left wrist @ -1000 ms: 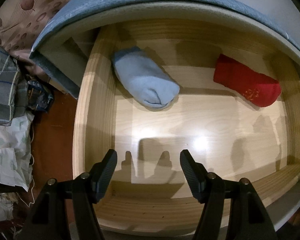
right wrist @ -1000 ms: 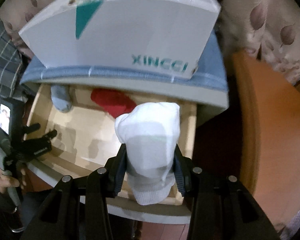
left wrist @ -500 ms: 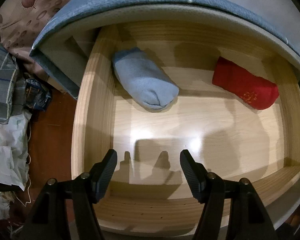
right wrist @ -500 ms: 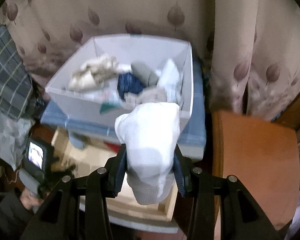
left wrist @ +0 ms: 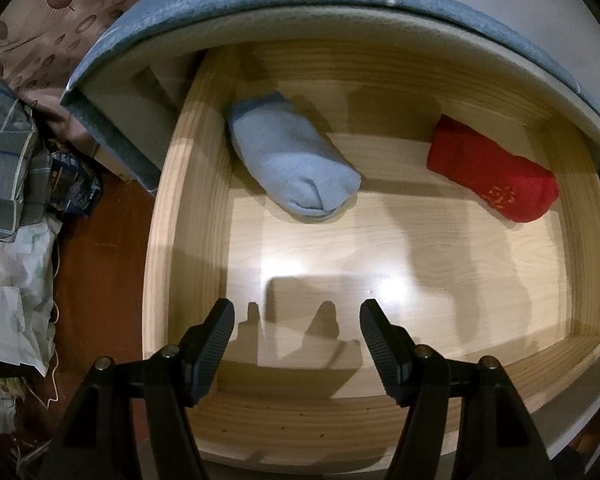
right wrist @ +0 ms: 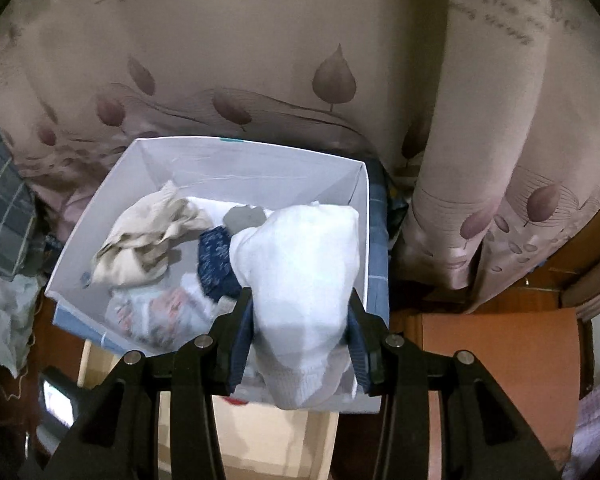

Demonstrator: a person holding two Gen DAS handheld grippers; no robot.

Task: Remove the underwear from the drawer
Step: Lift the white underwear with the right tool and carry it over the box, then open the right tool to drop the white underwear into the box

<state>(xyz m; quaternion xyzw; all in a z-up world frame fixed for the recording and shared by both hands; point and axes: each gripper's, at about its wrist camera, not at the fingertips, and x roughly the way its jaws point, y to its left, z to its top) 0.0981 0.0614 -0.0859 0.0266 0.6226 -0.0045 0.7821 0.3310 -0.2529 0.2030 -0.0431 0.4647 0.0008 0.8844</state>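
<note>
My right gripper (right wrist: 298, 304) is shut on a white rolled garment (right wrist: 300, 264), held above the near right corner of a white box (right wrist: 256, 156) that holds several bundled clothes. Below the box, part of the wooden drawer (right wrist: 260, 436) shows. In the left wrist view my left gripper (left wrist: 296, 320) hangs open over the front of the wooden drawer (left wrist: 160, 248), nothing between its fingers. A light blue rolled garment (left wrist: 292, 160) lies at the drawer's back left and a red one (left wrist: 496, 176) at its back right.
A leaf-patterned curtain (right wrist: 300, 60) hangs behind the box. A blue-grey cabinet top (left wrist: 260, 4) overhangs the drawer's back. Checked cloth and crumpled bags (left wrist: 8, 208) lie on the floor to the left. An orange-brown wooden surface (right wrist: 500, 360) is to the right.
My right gripper has risen with the white garment from beside the drawer to above the white box, whose inside now shows. The left gripper has stayed still.
</note>
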